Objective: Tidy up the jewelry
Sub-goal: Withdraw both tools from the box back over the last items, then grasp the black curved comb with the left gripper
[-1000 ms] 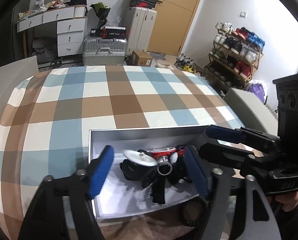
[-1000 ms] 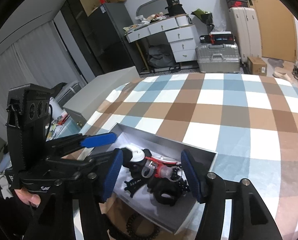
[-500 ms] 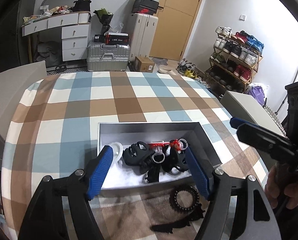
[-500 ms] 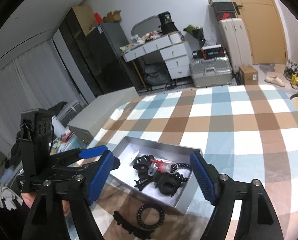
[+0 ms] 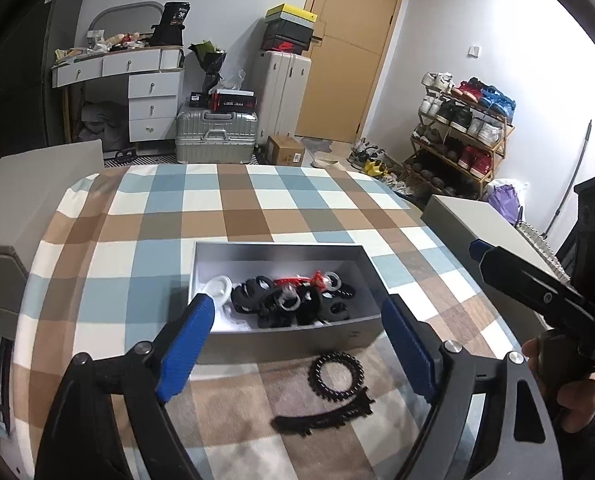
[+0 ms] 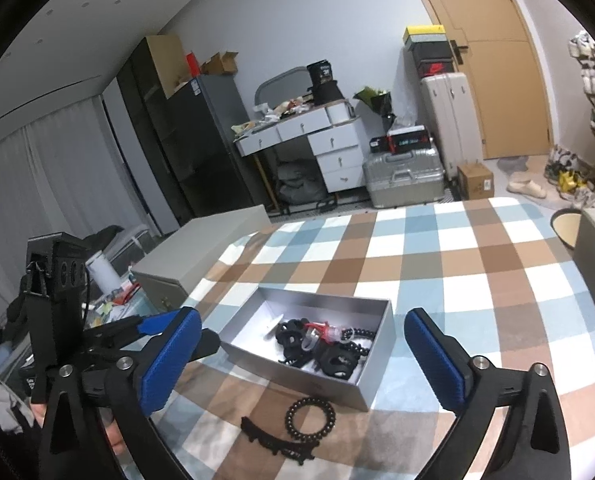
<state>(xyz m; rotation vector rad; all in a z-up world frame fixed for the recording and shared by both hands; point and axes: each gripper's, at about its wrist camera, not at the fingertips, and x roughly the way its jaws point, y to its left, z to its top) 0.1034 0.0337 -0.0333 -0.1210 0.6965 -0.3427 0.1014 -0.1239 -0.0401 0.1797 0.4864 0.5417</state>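
Both grippers, left (image 5: 297, 338) and right (image 6: 299, 362), drawn back from box (image 5: 293, 338), jaws just widened, empty; bracelet (image 5: 336, 372) and comb (image 5: 323, 414) outside, presumably awaiting sorting.

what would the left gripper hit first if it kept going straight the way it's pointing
Probably the near wall of the grey box, which sits centred between the open left gripper fingers. Depth is unclear; it could instead land on the checked tablecloth just short of it.

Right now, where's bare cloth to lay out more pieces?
Free: the checked cloth beyond the grey box and on both its sides. Crowded: the near strip, with the bead bracelet and black curved comb.
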